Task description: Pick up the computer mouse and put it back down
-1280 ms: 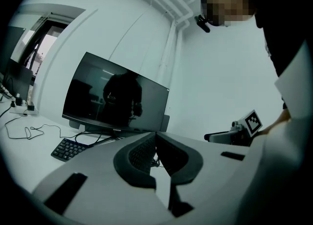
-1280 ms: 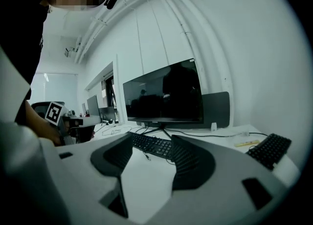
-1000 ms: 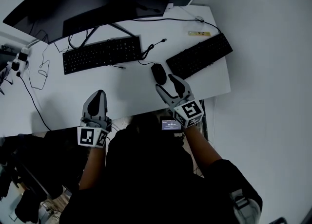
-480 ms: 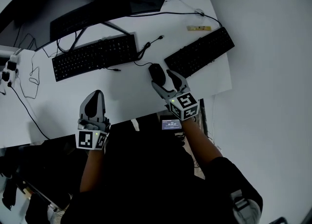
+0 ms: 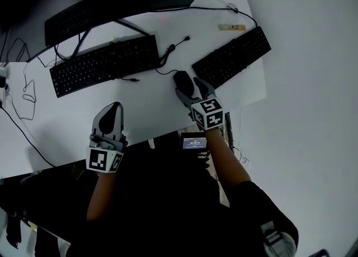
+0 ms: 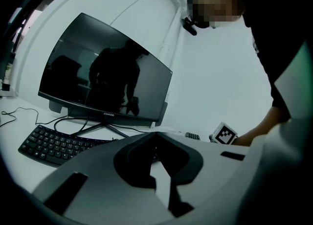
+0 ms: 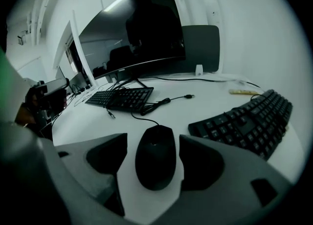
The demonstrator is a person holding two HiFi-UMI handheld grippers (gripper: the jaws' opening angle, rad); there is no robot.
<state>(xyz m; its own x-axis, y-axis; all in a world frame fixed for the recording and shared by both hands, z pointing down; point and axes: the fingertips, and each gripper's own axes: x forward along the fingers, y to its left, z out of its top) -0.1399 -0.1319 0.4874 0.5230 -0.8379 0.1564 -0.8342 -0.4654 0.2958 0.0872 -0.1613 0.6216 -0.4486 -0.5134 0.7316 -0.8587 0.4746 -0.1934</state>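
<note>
- Mouse sits flat on the tabletop, just beside the near end of the right keyboard. It is not lifted yet.
- Right gripper is down over it. The fingers have just been opening and stand spread wide, with the mouse between them and a sliver of white on each side, so there is no grip.
- The step looks like the approach to the pick-up, with the lift and the set-down both still to do.
- The next move calls for settling the pads level with the mouse's flanks, then an even squeeze and a straight lift.
- Its cord leads off toward the left keyboard and could tug on a high lift.
- Left gripper hovers near the front edge, well apart from the mouse, fingers pressed together on nothing.
- The tabletop is white and mostly bare. It carries two black keyboards, loose cables and a small strip near the far corner.
- At the back stand a dark curved monitor and a plain white wall.
</note>
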